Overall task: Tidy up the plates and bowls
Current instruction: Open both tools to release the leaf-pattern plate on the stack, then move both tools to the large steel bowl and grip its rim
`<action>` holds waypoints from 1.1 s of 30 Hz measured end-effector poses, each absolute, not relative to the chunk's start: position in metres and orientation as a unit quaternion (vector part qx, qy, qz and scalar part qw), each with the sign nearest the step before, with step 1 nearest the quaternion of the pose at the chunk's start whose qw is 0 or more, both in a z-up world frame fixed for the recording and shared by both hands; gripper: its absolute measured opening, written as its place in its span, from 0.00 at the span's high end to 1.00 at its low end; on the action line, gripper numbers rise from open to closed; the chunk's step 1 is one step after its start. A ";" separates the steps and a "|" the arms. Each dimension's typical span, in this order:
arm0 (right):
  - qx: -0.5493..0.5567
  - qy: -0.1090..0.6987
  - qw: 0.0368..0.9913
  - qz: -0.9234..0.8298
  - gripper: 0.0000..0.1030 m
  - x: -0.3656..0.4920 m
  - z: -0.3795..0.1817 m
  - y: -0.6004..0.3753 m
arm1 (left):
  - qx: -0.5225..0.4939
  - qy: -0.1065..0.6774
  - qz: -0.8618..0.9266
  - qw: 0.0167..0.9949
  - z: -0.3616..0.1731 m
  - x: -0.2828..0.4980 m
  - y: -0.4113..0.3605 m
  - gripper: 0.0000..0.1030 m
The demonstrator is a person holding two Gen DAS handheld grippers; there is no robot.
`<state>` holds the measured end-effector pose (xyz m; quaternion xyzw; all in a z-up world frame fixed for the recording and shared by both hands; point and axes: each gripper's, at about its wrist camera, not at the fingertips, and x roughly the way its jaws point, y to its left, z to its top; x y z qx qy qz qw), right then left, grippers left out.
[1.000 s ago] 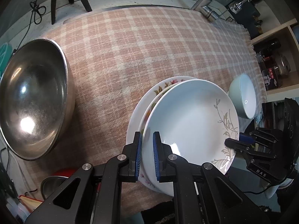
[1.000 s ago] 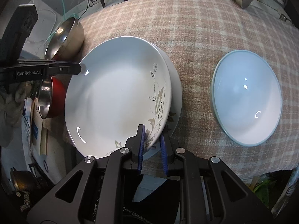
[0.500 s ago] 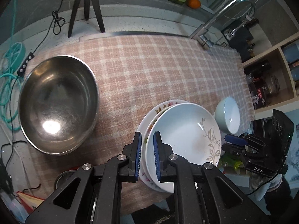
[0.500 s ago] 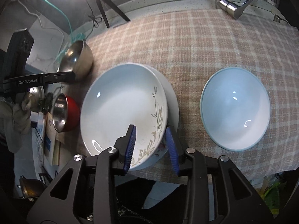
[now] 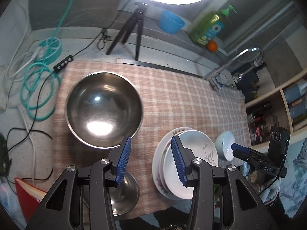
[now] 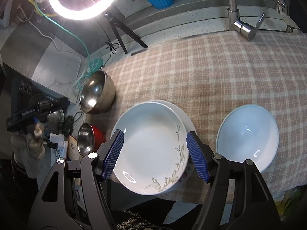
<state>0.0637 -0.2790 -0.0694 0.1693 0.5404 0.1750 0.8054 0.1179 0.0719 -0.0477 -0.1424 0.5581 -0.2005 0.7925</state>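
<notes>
1. Left gripper (image 5: 151, 162) hangs above the desk, jaws opening, nothing between them.
2. Right gripper (image 6: 155, 154) hangs over the leaf-patterned plate (image 6: 151, 147), jaws opening, apparently clear of it.
3. That plate tops a plate stack (image 5: 159, 164) on the checked cloth (image 6: 211, 72).
4. Pale bowl (image 6: 247, 134) sits just right; steel bowl (image 5: 103, 109) sits farther left.

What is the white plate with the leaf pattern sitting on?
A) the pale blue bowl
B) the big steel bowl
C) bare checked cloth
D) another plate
D: the leaf plate lies on top of another plate, whose rim shows behind and beside it, both on the checked cloth; the steel bowl and the blue bowl stand apart from it.
</notes>
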 end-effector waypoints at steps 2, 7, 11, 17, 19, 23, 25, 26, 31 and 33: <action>0.179 0.536 0.805 0.179 0.31 0.068 -0.066 -0.279 | -0.153 0.551 -0.189 0.798 -0.048 0.113 0.081 0.59; 0.188 0.526 0.807 0.193 0.31 0.080 -0.058 -0.271 | -0.186 0.542 -0.161 0.803 -0.053 0.111 0.108 0.59; 0.186 0.521 0.805 0.213 0.31 0.094 -0.051 -0.257 | -0.195 0.541 -0.137 0.807 -0.059 0.115 0.123 0.59; 0.171 0.523 0.798 0.245 0.31 0.116 -0.045 -0.220 | -0.194 0.544 -0.109 0.809 -0.071 0.125 0.142 0.59; 0.160 0.526 0.796 0.254 0.31 0.124 -0.047 -0.204 | -0.197 0.549 -0.101 0.806 -0.078 0.131 0.146 0.59; 0.152 0.536 0.785 0.272 0.31 0.138 -0.055 -0.177 | -0.203 0.562 -0.097 0.796 -0.093 0.141 0.152 0.59; 0.147 0.543 0.780 0.276 0.31 0.147 -0.061 -0.161 | -0.204 0.566 -0.096 0.793 -0.098 0.145 0.153 0.59; 0.148 0.547 0.776 0.279 0.31 0.151 -0.065 -0.155 | -0.205 0.567 -0.096 0.792 -0.100 0.147 0.153 0.59; 0.149 0.564 0.761 0.284 0.31 0.169 -0.082 -0.128 | -0.210 0.575 -0.092 0.785 -0.110 0.155 0.156 0.59; 0.143 0.569 0.758 0.283 0.31 0.176 -0.090 -0.117 | -0.211 0.578 -0.092 0.783 -0.113 0.158 0.157 0.59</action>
